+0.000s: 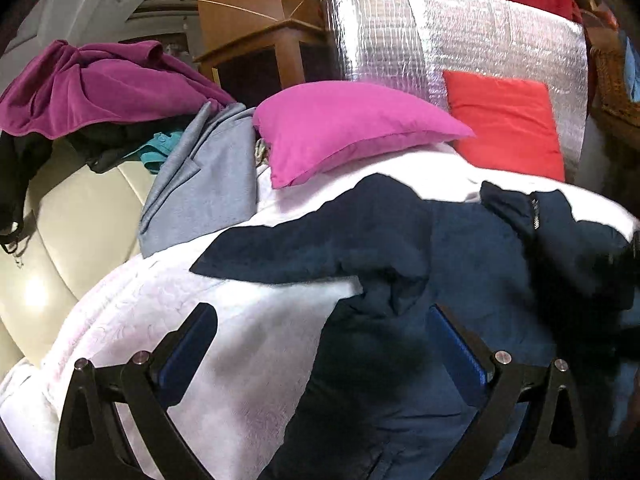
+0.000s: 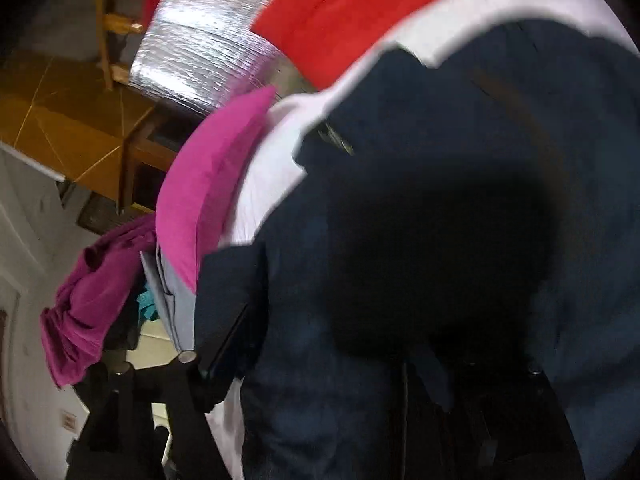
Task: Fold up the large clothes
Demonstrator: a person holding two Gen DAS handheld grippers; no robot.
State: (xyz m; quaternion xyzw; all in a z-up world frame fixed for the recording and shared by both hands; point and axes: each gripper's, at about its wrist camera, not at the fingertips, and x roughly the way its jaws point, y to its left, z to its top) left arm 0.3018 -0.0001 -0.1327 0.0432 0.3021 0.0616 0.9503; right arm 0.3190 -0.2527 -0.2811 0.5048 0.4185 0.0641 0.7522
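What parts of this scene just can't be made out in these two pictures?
- Right wrist view: the right gripper is a blurred, dark shape against the navy garment; its right finger is lost, so its grip is unreadable.
- Left wrist view: the garment's right part runs off the frame edge.
- Left wrist view: clothes under the purple garment are mostly covered.

Motion blur smears the right wrist view, and the navy jacket hides the right gripper's far finger.
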